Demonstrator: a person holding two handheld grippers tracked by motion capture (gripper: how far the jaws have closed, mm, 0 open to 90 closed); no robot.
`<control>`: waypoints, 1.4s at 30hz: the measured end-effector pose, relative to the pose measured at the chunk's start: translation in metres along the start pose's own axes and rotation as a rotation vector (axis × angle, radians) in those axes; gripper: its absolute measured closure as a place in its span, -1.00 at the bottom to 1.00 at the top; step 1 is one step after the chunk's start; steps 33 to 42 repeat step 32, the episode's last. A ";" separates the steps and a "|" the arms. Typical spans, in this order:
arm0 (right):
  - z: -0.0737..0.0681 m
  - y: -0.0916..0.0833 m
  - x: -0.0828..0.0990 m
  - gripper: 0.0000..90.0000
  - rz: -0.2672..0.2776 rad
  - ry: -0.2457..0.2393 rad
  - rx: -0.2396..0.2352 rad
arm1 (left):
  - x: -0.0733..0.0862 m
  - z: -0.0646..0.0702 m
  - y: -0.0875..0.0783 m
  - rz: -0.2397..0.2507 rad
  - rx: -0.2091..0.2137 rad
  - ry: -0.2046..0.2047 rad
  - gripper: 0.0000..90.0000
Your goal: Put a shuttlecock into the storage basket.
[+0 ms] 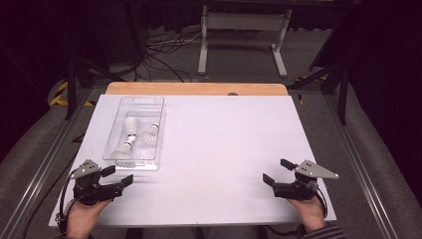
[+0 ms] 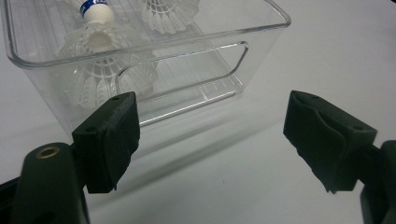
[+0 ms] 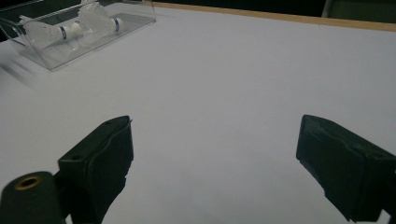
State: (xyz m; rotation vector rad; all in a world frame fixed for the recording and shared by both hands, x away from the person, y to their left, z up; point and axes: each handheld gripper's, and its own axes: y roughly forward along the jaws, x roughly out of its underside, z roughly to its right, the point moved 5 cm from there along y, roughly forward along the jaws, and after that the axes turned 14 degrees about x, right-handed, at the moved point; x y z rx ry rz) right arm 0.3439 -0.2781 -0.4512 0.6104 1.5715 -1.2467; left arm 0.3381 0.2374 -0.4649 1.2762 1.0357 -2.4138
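Note:
A clear plastic tray (image 1: 158, 110) lies on the left half of the white table and holds three white shuttlecocks (image 1: 132, 125). My left gripper (image 1: 117, 176) is open near the front left edge, just short of the tray's near end. In the left gripper view the tray wall (image 2: 252, 60) is close ahead, with a shuttlecock (image 2: 100, 51) behind it. My right gripper (image 1: 277, 172) is open at the front right, resting over bare table. In the right gripper view the tray (image 3: 135, 19) and a shuttlecock (image 3: 46, 32) lie far off at the upper left.
The white table (image 1: 224, 134) has a wooden strip (image 1: 196, 88) along its far edge. Beyond it stand a white frame leg (image 1: 203, 45) and loose cables on the floor. Metal rails run along both sides of the table.

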 end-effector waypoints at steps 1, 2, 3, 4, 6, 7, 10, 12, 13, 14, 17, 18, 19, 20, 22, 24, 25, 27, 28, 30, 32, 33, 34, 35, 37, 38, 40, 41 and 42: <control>0.000 0.000 0.000 -0.74 0.001 0.000 0.000 | 0.000 0.000 0.000 -0.001 0.000 0.001 -0.57; 0.000 0.000 0.000 -0.74 0.001 0.001 0.000 | 0.000 0.000 0.000 0.000 0.001 0.001 -0.57; 0.000 0.000 0.000 -0.74 0.001 0.002 0.000 | 0.000 0.000 0.000 0.000 0.001 0.001 -0.57; 0.000 0.000 0.000 -0.74 0.001 0.001 -0.001 | 0.000 0.000 0.000 0.000 0.001 0.001 -0.57; 0.000 0.000 0.000 -0.74 0.001 0.001 -0.001 | 0.000 0.000 0.000 -0.001 0.001 0.002 -0.57; 0.000 0.000 0.000 -0.74 0.001 0.002 -0.002 | 0.000 0.000 0.000 -0.003 0.002 0.006 -0.57; 0.000 0.000 0.000 -0.74 0.001 0.002 -0.003 | 0.000 0.000 0.000 -0.005 -0.002 0.007 -0.57; 0.000 0.000 0.000 -0.74 0.002 0.003 -0.003 | 0.000 0.000 0.001 -0.010 0.000 0.004 -0.57; 0.000 -0.001 0.000 -0.74 0.001 0.002 -0.003 | 0.001 0.000 0.001 -0.016 0.002 0.006 -0.57; 0.000 -0.001 0.000 -0.74 0.002 0.003 -0.003 | 0.000 0.001 0.001 -0.013 0.003 0.007 -0.57; 0.000 0.000 0.000 -0.74 0.001 0.004 -0.003 | 0.000 0.001 0.001 -0.009 0.004 0.005 -0.57; 0.000 0.000 0.000 -0.74 0.000 0.004 -0.003 | 0.000 0.001 0.001 -0.008 0.004 0.005 -0.57; 0.000 0.000 0.000 -0.74 0.000 0.003 -0.004 | 0.000 0.001 0.001 -0.007 0.006 0.006 -0.57; 0.000 0.000 0.000 -0.74 0.001 0.003 -0.005 | 0.000 0.001 0.001 -0.005 0.004 0.006 -0.57; 0.000 0.000 0.000 -0.74 0.001 0.003 -0.005 | 0.000 0.001 0.000 -0.006 0.006 0.007 -0.57; 0.000 0.000 0.000 -0.74 0.001 0.003 -0.003 | 0.000 0.001 0.001 -0.005 0.004 0.008 -0.57; 0.000 0.000 0.000 -0.74 0.002 0.003 -0.003 | 0.000 0.001 0.001 -0.014 0.005 0.013 -0.57; 0.000 -0.001 0.000 -0.74 0.003 0.002 -0.002 | 0.001 0.001 0.002 -0.020 0.005 0.011 -0.57; 0.000 -0.001 0.000 -0.74 0.004 0.003 -0.001 | 0.001 0.001 0.002 -0.021 0.006 0.012 -0.57; 0.000 -0.001 0.000 -0.74 0.003 0.003 -0.001 | 0.001 0.002 0.002 -0.020 0.007 0.011 -0.57; 0.000 -0.001 0.000 -0.74 0.002 0.003 -0.002 | 0.001 0.002 0.002 -0.018 0.005 0.009 -0.57; 0.000 -0.001 0.000 -0.74 0.002 0.003 -0.002 | 0.001 0.002 0.002 -0.018 0.005 0.009 -0.57; 0.000 -0.001 0.000 -0.74 0.002 0.003 -0.002 | 0.001 0.002 0.002 -0.018 0.005 0.009 -0.57; 0.000 -0.001 0.000 -0.74 0.002 0.003 -0.002 | 0.001 0.002 0.002 -0.018 0.005 0.009 -0.57; 0.000 -0.001 0.000 -0.74 0.002 0.003 -0.002 | 0.001 0.002 0.002 -0.018 0.005 0.009 -0.57; 0.000 -0.001 0.000 -0.74 0.002 0.003 -0.002 | 0.001 0.002 0.002 -0.018 0.005 0.009 -0.57; 0.000 -0.001 0.000 -0.74 0.002 0.003 -0.002 | 0.001 0.002 0.002 -0.018 0.005 0.009 -0.57; 0.000 -0.001 0.000 -0.74 0.002 0.003 -0.002 | 0.001 0.002 0.002 -0.018 0.005 0.009 -0.57; 0.000 -0.001 0.000 -0.74 0.002 0.003 -0.002 | 0.001 0.002 0.002 -0.018 0.005 0.009 -0.57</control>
